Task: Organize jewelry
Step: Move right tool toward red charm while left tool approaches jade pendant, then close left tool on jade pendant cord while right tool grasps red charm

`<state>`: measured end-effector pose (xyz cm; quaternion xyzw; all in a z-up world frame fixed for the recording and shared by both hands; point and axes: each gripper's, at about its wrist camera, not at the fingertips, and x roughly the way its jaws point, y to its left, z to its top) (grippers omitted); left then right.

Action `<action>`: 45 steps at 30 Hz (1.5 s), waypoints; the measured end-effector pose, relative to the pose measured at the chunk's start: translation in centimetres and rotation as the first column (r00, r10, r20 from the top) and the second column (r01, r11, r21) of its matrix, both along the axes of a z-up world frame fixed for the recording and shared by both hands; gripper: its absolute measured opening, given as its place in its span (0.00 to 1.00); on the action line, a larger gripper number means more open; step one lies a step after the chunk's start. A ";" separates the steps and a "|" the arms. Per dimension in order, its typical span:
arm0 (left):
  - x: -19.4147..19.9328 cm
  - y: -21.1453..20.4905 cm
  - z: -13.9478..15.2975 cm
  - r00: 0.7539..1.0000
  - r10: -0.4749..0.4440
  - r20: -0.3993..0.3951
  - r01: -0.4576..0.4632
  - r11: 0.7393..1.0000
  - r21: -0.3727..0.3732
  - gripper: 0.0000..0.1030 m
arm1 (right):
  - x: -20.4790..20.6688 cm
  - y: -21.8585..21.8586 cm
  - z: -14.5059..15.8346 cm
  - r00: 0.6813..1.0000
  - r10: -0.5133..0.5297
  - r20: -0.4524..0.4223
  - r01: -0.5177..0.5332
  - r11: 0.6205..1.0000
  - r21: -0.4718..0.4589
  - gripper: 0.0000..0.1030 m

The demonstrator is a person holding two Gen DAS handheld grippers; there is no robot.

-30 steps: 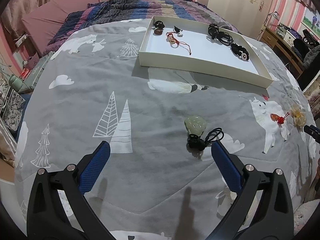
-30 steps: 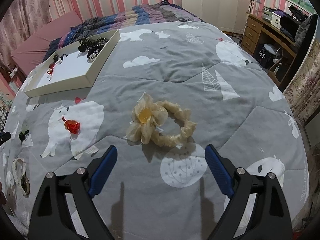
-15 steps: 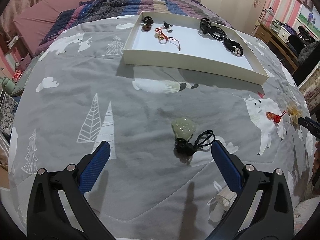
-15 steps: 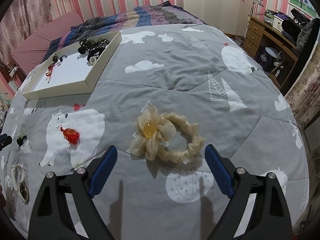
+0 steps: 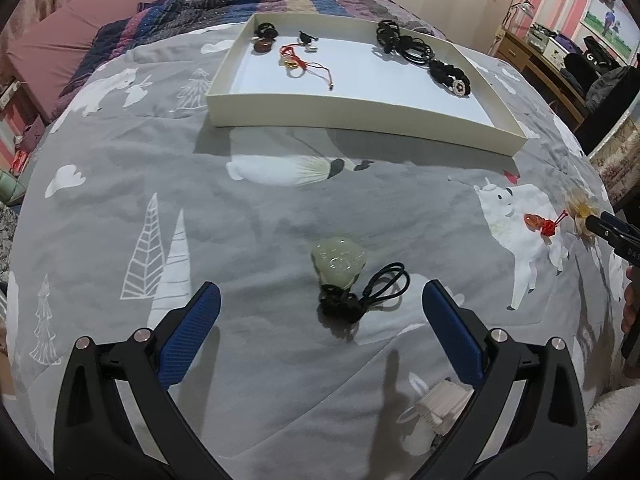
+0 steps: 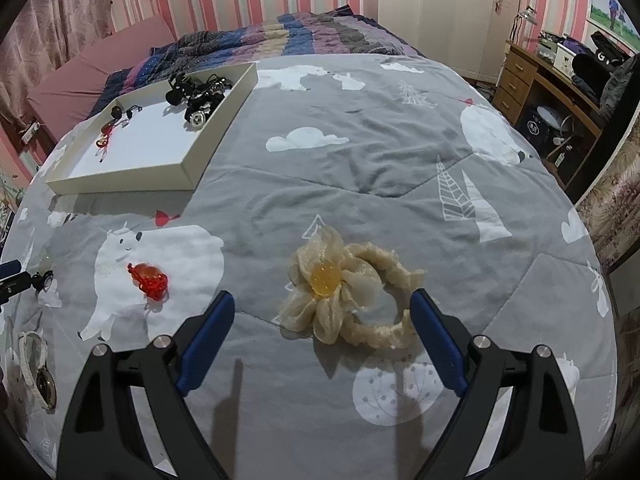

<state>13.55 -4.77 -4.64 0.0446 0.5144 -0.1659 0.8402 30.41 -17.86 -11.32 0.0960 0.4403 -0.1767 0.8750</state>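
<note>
A pale green jade pendant [image 5: 339,263] on a black cord [image 5: 372,295] lies on the grey bedspread, just ahead of and between the fingers of my left gripper [image 5: 322,296], which stands open above it. In the right wrist view a cream flower scrunchie [image 6: 344,290] with an amber centre lies between the wide-open fingers of my right gripper [image 6: 322,306]; nothing is gripped. A red bead charm [image 6: 149,276] rests to its left. The white tray [image 5: 360,110] at the back holds several black and red pieces.
A white watch [image 6: 34,364] lies at the near left edge in the right wrist view. A white hair clip [image 5: 438,402] sits by my left gripper's right finger. A wooden desk [image 6: 548,80] stands to the right of the bed; pink pillows are at the back left.
Both grippers have come closer to their pieces: the pendant and the scrunchie have slid down the frames toward the fingertips. Both grippers stay open.
</note>
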 end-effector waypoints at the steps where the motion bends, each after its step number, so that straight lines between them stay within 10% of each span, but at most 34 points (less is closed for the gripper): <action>1: 0.1 -0.1 0.0 1.000 -0.003 -0.004 0.003 1.000 -0.005 0.97 | 0.1 0.1 0.1 1.000 0.001 0.002 -0.001 1.000 -0.003 0.87; 45: 0.2 -1.0 -1.4 0.998 -0.055 -0.023 0.055 0.998 0.010 0.45 | 1.6 3.0 0.6 0.999 0.030 -0.024 -0.031 0.999 -0.044 0.87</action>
